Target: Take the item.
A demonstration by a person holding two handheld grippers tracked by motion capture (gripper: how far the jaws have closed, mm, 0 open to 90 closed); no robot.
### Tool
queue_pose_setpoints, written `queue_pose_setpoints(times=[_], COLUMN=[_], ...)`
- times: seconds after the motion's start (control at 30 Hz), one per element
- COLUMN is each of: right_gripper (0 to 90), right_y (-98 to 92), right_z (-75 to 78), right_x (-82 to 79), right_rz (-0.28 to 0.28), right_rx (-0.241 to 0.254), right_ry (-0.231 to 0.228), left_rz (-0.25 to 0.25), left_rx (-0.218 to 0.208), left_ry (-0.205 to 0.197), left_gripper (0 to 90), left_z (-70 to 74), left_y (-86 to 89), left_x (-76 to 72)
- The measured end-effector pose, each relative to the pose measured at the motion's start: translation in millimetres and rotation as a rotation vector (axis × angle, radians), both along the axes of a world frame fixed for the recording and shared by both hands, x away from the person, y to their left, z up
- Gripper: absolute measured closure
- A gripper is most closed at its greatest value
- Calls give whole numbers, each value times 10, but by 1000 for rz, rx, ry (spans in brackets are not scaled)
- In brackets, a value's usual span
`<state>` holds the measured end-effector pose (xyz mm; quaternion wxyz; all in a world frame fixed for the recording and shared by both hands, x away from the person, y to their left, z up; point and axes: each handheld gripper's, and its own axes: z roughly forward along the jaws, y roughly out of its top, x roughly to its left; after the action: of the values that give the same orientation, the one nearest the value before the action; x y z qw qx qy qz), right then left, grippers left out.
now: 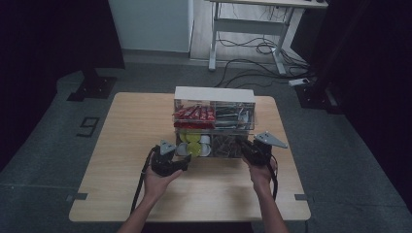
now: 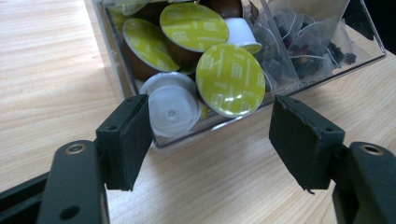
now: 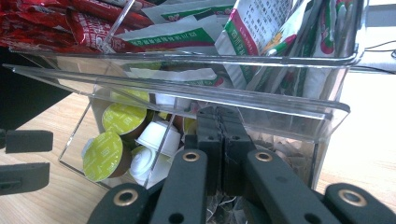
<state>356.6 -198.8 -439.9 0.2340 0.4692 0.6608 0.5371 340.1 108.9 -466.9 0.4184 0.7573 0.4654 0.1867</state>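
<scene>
Two grippers work at the front of a clear acrylic organizer [image 1: 214, 121] standing mid-bench. Nearest the person, the left gripper [image 2: 210, 135] hangs just off the lower drawer's [image 2: 327, 70] front corner, jaws wide apart and empty, with a white capsule [image 2: 172, 108] and a green-lidded capsule [image 2: 230, 80] lying behind the clear wall between them. The right gripper [image 3: 220, 144] has its jaws pressed together at the drawer's front, over the teabag side; whether they pinch the thin acrylic lip or merely meet, I cannot tell.

Risk, as I judge it: if that grip is shallow, a pull could slip off the slick lip, or drag the whole light organizer forward rather than the drawer. Pulled too far, the drawer could tip and spill capsules.

Bare bench [image 1: 121, 145] lies open to both sides and toward the person, giving room to draw out. Farther back, the upper tier holds red sachets [image 1: 194, 114] and green-printed packets [image 3: 252, 32], its front edge overhanging the right gripper closely.
</scene>
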Motion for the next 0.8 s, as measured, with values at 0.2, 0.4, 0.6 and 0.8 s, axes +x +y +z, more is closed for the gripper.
queue_pose_setpoints(times=[0.2, 0.4, 0.6, 0.8], right_gripper=[879, 878, 879, 879], right_y=[1, -6, -8, -8], right_z=[3, 4, 2, 2], right_x=[1, 0, 0, 1], right_rz=[-2, 0, 1, 1], right_rx=[6, 7, 9, 9], right_ry=[2, 1, 0, 0], left_rz=[-3, -3, 16, 16], left_rx=[22, 28, 34, 30], left_ry=[0, 1, -6, -3], left_gripper=[304, 301, 296, 295], left_z=[12, 3, 11, 4], left_y=[-71, -109, -159, -207], left_x=[59, 95, 148, 181])
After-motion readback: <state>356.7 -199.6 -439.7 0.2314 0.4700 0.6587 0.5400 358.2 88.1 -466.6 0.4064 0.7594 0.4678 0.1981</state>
